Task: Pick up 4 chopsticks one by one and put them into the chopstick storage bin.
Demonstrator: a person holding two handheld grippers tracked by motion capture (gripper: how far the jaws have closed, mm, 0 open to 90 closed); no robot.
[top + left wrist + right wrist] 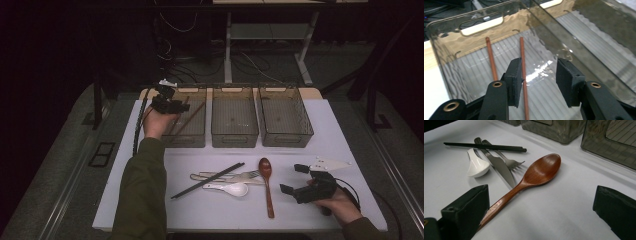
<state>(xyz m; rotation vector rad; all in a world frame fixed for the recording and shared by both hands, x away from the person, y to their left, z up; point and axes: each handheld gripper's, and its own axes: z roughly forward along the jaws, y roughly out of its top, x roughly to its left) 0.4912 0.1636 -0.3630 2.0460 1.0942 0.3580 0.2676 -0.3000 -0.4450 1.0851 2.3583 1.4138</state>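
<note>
A dim room: grey carpeted floor (60, 165) around the white-topped table (330, 140), and at the far side a pale desk frame (265, 45) with loose cables (175, 55) trailing into darkness.

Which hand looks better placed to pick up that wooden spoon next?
The right. The right gripper sits open on the table beside the wooden spoon, its handle already near one jaw. The left gripper is far off over the left bin, jaws apart above the brown chopsticks.
</note>
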